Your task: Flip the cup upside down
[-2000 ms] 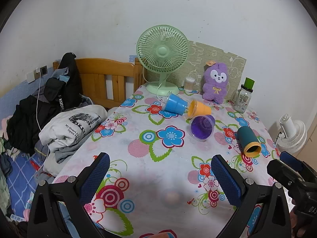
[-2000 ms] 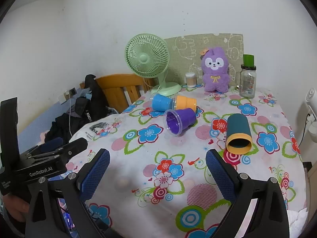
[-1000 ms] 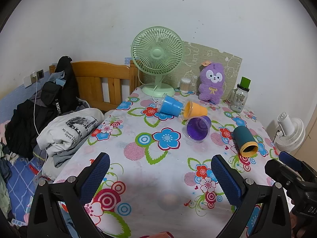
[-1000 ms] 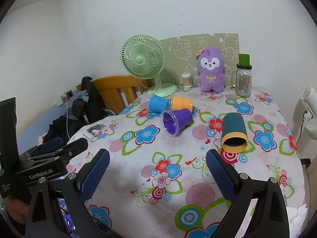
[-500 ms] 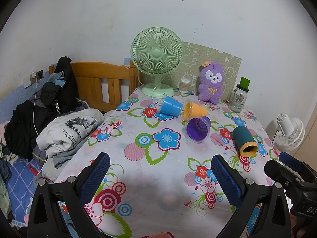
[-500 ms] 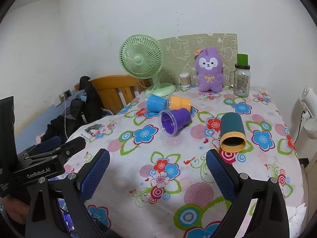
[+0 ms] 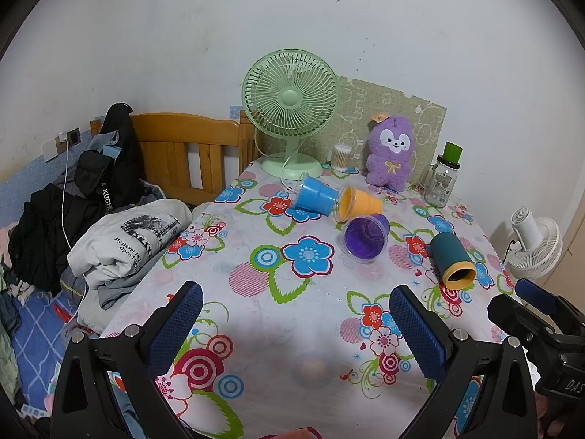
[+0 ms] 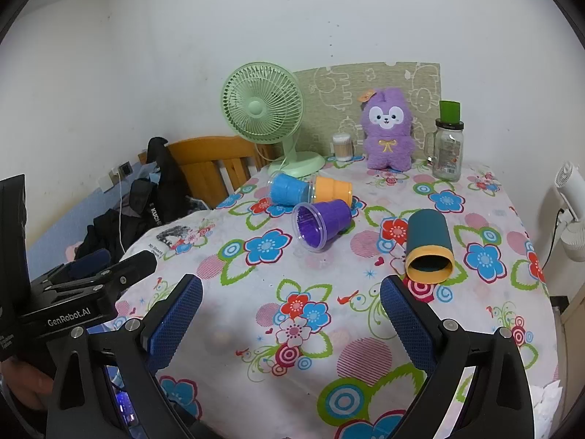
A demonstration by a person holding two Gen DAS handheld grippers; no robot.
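Several cups lie on their sides on the flowered tablecloth [image 7: 256, 292]. A blue cup [image 7: 314, 195] and an orange cup [image 7: 360, 203] lie mouth to mouth at the back. A purple cup [image 7: 365, 236] lies in front of them, mouth toward me. A teal cup with a yellow rim [image 7: 451, 261] lies to the right. They also show in the right wrist view: blue [image 8: 290, 190], orange [image 8: 332, 190], purple [image 8: 321, 225], teal [image 8: 427, 248]. My left gripper [image 7: 292, 323] is open and empty over the near table. My right gripper [image 8: 290, 316] is open and empty, just short of the teal cup.
A green fan [image 7: 290, 109], a purple plush toy [image 7: 389, 155], a glass jar with a green lid [image 7: 444, 179] and a small swab jar [image 7: 342, 157] stand at the table's back. A bed with piled clothes [image 7: 120, 237] lies left. A white fan [image 7: 533, 241] stands right.
Both grippers have drawn back and risen slightly from the table, so the cups look a little farther away. No cup has moved. Both grippers stay open.
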